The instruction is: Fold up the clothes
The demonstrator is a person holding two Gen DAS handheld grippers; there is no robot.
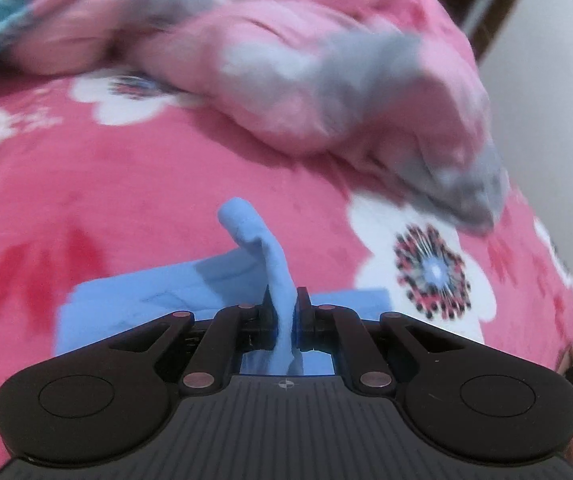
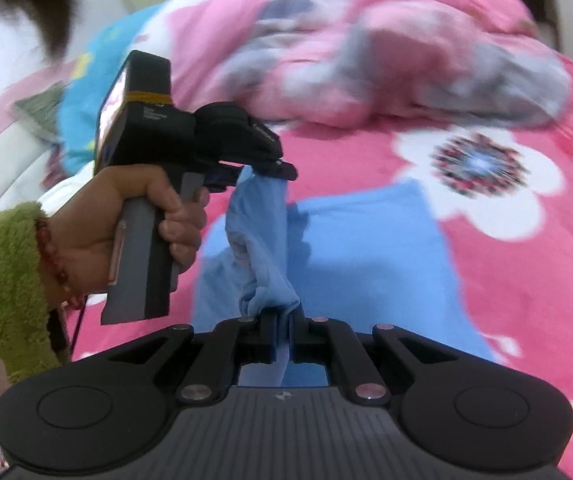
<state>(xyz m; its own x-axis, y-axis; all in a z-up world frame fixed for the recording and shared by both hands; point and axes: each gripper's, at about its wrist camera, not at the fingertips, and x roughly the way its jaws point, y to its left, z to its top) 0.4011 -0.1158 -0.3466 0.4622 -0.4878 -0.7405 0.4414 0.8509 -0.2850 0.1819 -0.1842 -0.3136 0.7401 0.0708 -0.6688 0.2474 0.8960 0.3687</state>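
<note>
A light blue garment (image 2: 366,248) lies partly flat on a pink flowered bedspread (image 2: 526,280). In the right wrist view my right gripper (image 2: 284,320) is shut on a bunched edge of it, and the cloth runs up as a twisted band to my left gripper (image 2: 274,170), held in a person's hand (image 2: 150,216) with a green fuzzy cuff. The left wrist view shows my left gripper (image 1: 285,308) shut on a raised fold of the blue garment (image 1: 154,300), with a flap sticking up past the jaws.
A heaped pink and grey quilt (image 1: 286,80) lies behind the garment on the bedspread (image 1: 126,184). A blue patterned pillow (image 2: 86,92) sits at the back left. A pale wall or cabinet (image 1: 546,100) stands beyond the bed's right edge.
</note>
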